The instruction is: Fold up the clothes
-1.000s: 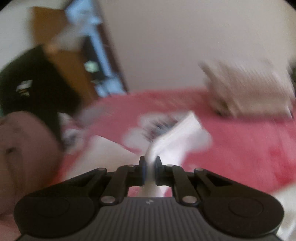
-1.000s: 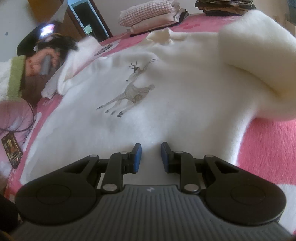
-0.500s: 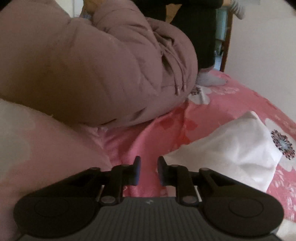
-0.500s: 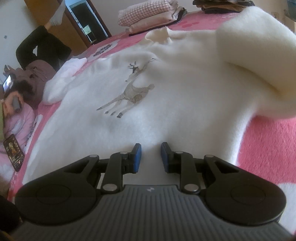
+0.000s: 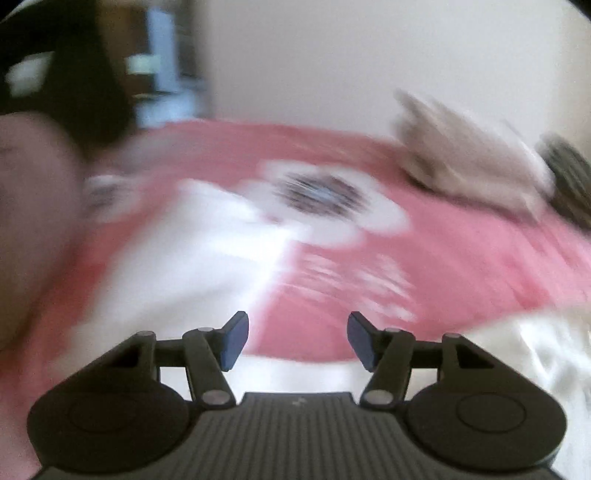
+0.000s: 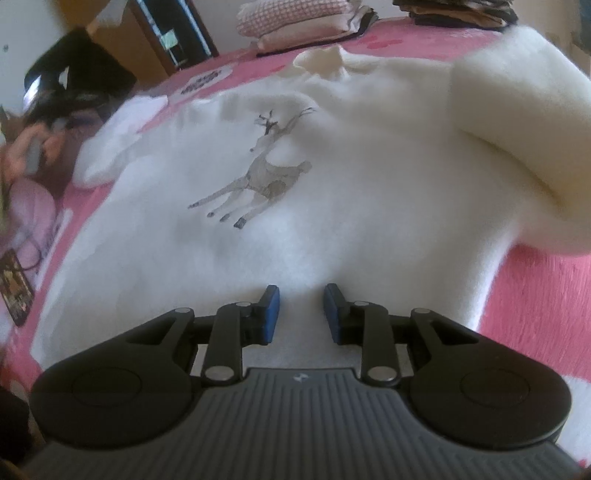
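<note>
A white sweater point(image 6: 351, 192) with a deer print point(image 6: 258, 173) lies spread on the pink bed cover point(image 6: 546, 295). Its right sleeve point(image 6: 517, 129) is folded over the body. The other sleeve point(image 6: 114, 147) stretches out to the left. My right gripper point(image 6: 301, 306) hovers over the near hem, jaws a little apart and opening, pads not pressing the fabric. The left wrist view is blurred: my left gripper point(image 5: 297, 332) has its jaws opening wide with nothing between them. The white sleeve point(image 5: 192, 258) lies just ahead and left of it on the cover point(image 5: 461, 258).
A person point(image 6: 48, 147) lies at the bed's left side, pink jacket point(image 5: 29, 221) close to my left gripper. A phone point(image 6: 14, 291) rests near the left edge. Stacks of folded clothes point(image 6: 306, 18) point(image 5: 461, 158) sit at the far side by the wall.
My left gripper let go of the white sleeve it pinched, swung toward the person and back over the bed, and its jaws spread wide. The right gripper stayed put, jaws slightly wider.
</note>
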Tool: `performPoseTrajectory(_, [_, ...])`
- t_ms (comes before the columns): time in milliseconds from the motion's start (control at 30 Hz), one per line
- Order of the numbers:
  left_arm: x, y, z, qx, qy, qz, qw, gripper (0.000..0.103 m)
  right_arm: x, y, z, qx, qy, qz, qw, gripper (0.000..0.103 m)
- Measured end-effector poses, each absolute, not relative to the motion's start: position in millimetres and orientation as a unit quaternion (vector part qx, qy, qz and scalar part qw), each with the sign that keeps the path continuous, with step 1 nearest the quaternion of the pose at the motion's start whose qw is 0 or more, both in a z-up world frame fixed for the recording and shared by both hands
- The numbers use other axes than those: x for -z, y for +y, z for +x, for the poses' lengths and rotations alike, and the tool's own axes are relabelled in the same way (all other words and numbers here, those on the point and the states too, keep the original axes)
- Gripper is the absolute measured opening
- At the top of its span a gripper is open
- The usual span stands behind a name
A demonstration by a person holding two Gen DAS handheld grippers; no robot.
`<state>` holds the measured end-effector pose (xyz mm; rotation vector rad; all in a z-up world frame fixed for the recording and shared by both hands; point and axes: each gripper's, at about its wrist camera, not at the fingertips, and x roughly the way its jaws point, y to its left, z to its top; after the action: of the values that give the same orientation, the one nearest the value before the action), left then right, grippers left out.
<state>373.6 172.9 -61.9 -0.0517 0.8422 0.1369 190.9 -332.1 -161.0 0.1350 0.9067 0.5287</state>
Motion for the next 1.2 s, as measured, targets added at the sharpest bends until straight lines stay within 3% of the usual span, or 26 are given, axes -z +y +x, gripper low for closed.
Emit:
performPoseTrajectory(100, [88,148,407,0.014,0.45,-0.026,0.892,0.062,160,-328,189,-0.246,0.431,0.054,0.867,0.027])
performPoseTrajectory(300, [119,105,429,0.114,0.483,0.069,0.866,0.062,160,-326,188,-0.241,0.43,0.05,0.868,0.027])
performPoseTrajectory(433, [119,99,435,0.141,0.485,0.097,0.857,0.062,160,-326,187,-0.238,0.429,0.055,0.87,0.027])
performPoseTrajectory(633, [116,90,440,0.179,0.489,0.158,0.839,0.051,161,-327,187,-0.239,0.429,0.056,0.869,0.027])
performPoseTrajectory(800, [117,95,437,0.209,0.514,0.146,0.819,0.051,162,-328,187,-0.24,0.426,0.059,0.87,0.027])
performPoseTrajectory(900, [120,89,432,0.203,0.506,0.156,0.824,0.045,163,-328,186,-0.24,0.424,0.06,0.871,0.028])
performPoseTrajectory(1000, [121,77,423,0.199,0.485,0.188,0.831,0.027,162,-327,186,-0.24,0.423,0.059,0.872,0.03])
performPoseTrajectory(1033, [120,73,418,0.195,0.475,0.201,0.834,0.016,162,-326,186,-0.241,0.423,0.057,0.872,0.03])
performPoseTrajectory(1200, [117,56,394,0.149,0.421,0.257,0.857,0.011,163,-326,184,-0.241,0.418,0.056,0.874,0.031])
